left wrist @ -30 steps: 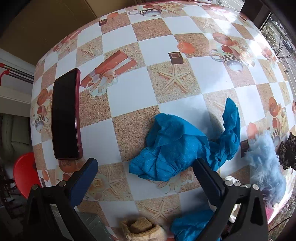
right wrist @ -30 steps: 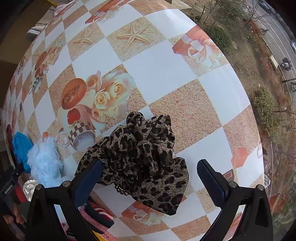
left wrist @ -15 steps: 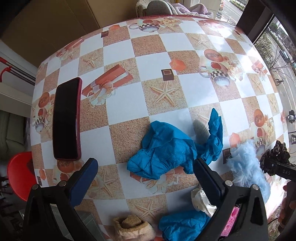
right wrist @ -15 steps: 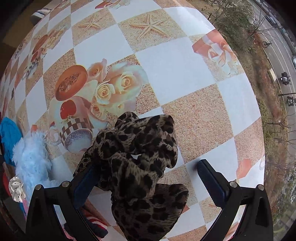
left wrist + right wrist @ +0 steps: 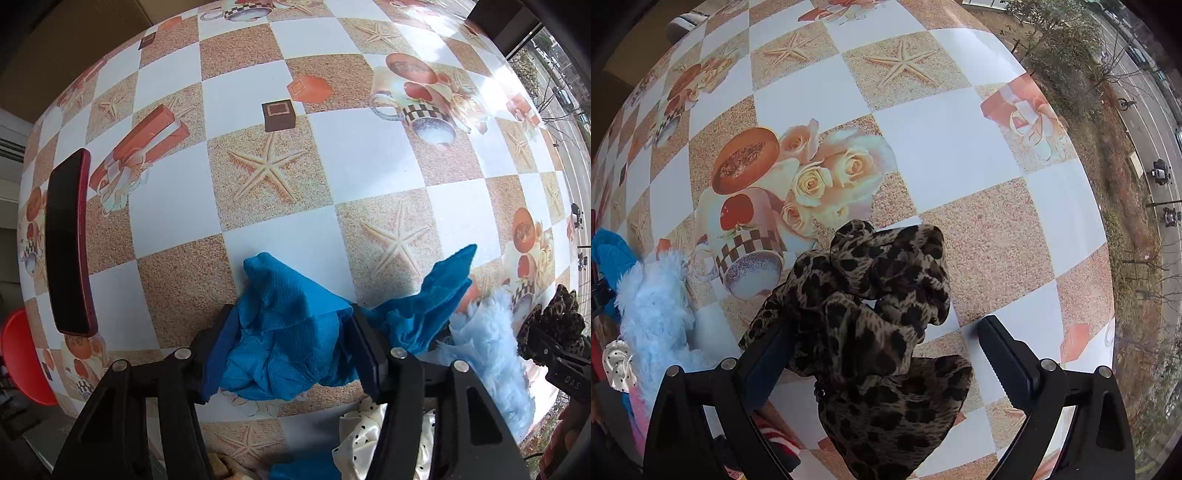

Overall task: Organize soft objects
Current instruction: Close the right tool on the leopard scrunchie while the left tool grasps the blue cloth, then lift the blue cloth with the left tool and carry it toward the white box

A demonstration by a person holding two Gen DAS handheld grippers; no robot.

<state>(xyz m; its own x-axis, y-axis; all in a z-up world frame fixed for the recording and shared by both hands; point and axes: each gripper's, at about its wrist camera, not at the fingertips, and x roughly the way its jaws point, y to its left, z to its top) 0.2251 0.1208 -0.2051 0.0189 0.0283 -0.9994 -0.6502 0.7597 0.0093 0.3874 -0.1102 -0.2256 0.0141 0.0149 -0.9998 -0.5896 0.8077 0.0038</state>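
L tool clamped on blue cloth; R tool apart, prob. touching leopard scrunchie.

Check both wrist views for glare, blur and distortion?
Left wrist: window glare washes out the tablecloth top right; strong fisheye bulge; blue cloth sharp. Right wrist: even daylight, no glare; leopard-print scrunchie sharp; edges curve.

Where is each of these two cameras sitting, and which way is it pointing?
Left wrist view: sits on the left tool, looking along its fingers, which pinch the blue cloth on the table.
Right wrist view: sits on the right tool, looking down at the leopard-print fabric between its open fingers.
Shared: both show the fluffy light-blue item and the checkered tabletop.
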